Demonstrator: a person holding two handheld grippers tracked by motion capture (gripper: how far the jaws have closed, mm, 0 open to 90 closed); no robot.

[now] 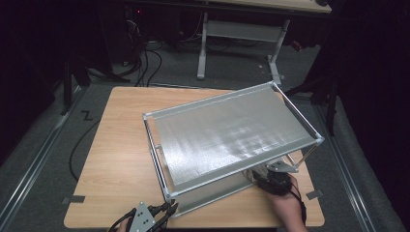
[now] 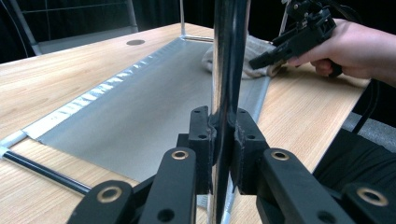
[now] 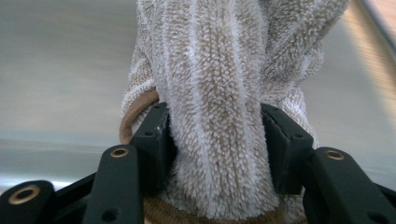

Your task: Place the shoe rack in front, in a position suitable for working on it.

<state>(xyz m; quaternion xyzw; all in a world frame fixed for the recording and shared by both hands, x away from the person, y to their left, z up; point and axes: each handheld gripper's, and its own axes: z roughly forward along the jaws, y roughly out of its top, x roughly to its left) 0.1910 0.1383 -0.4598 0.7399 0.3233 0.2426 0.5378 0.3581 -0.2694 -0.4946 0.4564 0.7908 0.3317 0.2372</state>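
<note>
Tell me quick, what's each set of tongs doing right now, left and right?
Left tongs: closed on the rack's upright metal post.
Right tongs: closed on a bunched beige cloth, over the lower shelf.

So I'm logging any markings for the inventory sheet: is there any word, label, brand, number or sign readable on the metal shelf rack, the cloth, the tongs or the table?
No readable text: none on the metal shelf rack, the fluffy cloth, the wooden table or either pair of tongs.
A dark Z-shaped mark lies on the floor left of the table; whether it is a letter or just a mark cannot be told.
</note>
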